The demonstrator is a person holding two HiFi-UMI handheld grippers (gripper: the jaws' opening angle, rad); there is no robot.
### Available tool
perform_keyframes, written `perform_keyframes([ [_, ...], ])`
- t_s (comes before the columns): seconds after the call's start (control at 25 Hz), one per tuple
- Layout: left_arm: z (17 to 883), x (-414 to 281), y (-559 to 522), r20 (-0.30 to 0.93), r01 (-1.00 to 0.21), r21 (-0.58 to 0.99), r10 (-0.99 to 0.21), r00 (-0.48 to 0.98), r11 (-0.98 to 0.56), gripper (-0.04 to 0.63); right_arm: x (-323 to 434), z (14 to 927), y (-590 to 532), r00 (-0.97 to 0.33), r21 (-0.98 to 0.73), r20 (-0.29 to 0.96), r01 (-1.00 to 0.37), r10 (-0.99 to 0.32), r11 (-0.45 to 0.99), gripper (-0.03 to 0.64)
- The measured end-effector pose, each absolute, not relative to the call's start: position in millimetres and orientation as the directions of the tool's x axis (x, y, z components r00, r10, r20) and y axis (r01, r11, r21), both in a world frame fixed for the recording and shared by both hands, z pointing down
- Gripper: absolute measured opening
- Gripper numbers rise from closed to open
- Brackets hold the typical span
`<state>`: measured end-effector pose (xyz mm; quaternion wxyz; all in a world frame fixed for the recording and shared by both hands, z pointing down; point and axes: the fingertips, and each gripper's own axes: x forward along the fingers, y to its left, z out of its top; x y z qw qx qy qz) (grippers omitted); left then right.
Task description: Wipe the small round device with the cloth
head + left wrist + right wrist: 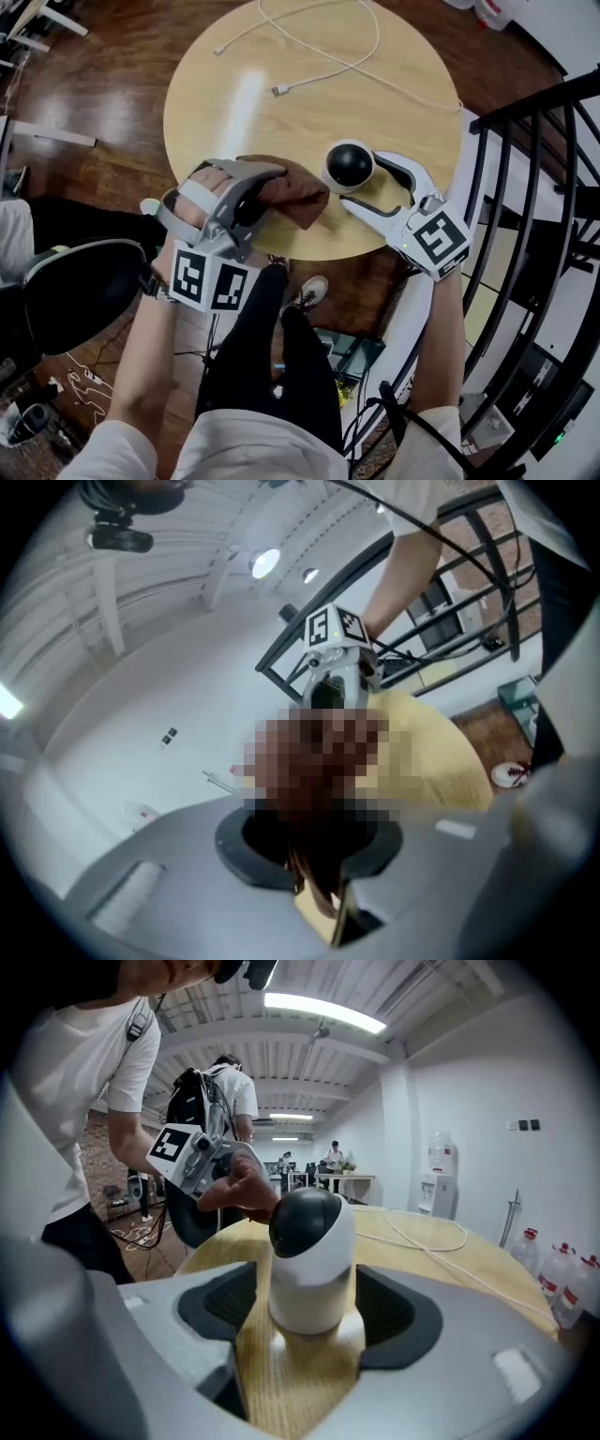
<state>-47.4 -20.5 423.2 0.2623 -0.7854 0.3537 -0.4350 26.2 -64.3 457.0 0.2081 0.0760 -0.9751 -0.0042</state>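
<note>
The small round device, white with a black dome, stands upright near the front edge of the round wooden table. My right gripper is open and straddles it. In the right gripper view the device stands between the two pads with a thin gap on each side. My left gripper is shut on a brown cloth, which hangs just left of the device and is not clearly touching it. In the left gripper view the cloth shows pinched between the jaws, its upper part under a mosaic patch.
A white cable loops across the far half of the table. A black stair railing runs close on the right. A black chair stands at the left, below the table edge. Water bottles stand on the floor beyond the table.
</note>
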Motion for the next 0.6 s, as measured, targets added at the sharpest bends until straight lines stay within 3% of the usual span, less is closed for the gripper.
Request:
perform_keyframes([
  [0.2,426.1,-58.8,-19.5,0.493,-0.351,-0.716,-0.793,0.358,-0.603,0.075,18.0,461.8,-68.4,-0.895,0.024,0.427,-0.131,-0.128,0.991,0.297],
  [0.6,431.3,-64.3,-18.9,0.499,-0.360,-0.716,-0.799,0.334,-0.598,0.075,23.9,465.0,-72.9,-0.794,0.019,0.421,-0.476,-0.439,0.879,0.291],
])
